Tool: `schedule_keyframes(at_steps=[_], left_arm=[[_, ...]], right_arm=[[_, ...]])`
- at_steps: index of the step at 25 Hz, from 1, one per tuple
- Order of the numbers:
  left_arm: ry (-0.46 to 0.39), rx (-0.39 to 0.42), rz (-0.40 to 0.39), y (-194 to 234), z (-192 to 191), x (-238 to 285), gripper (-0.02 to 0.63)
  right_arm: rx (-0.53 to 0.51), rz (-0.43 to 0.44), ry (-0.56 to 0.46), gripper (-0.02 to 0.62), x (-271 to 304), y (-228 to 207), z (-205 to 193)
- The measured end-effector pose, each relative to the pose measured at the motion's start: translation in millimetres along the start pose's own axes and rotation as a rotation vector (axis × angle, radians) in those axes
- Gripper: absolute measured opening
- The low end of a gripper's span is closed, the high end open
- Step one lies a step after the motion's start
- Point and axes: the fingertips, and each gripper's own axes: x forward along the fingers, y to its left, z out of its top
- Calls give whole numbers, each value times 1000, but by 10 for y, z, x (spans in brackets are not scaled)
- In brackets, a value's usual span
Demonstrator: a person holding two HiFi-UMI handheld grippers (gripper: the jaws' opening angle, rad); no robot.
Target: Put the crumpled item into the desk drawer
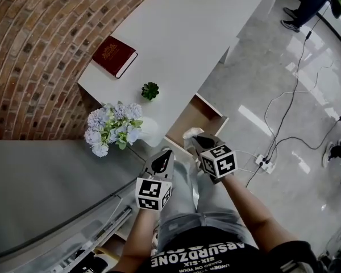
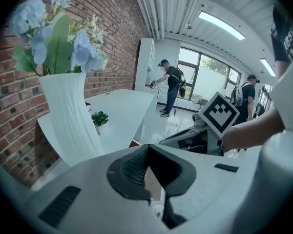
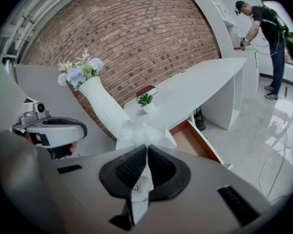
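The worktop [image 1: 187, 33] is smooth, matt white, and the open drawer [image 1: 198, 117] shows bare light wood inside. The brick wall [image 1: 34, 50] is rough and matt, with pale mortar lines. The floor [image 1: 295, 112] is polished grey stone or tile by its look, glossy enough to mirror the lights. The book [image 1: 114, 56] has a dark red cover with a faint sheen. The vase [image 2: 68, 116] is white, matt, finely ribbed. The crumpled item [image 3: 147, 132] looks like thin white paper, creased. The right tongs [image 3: 146, 149] have dark ribbed pads [image 3: 129, 167] set in a matt grey plastic shell.

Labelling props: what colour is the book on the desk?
The book is dark red with gold print; head view shows it best.
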Motion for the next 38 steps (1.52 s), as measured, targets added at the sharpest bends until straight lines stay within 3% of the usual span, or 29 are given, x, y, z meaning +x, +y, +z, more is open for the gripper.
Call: schedule_keyframes(at_steps=[12,23,38], left_arm=[[58,5,-34,22,-162,368,5],[91,-47,-38,19,-400,663,5],[125,-61,-48,75,-708,889,5]], right_arm=[[41,6,44,8,301,-258,-205],[97,13,82,8,480,-483,-402],[160,39,120,8,834,-624,-597]])
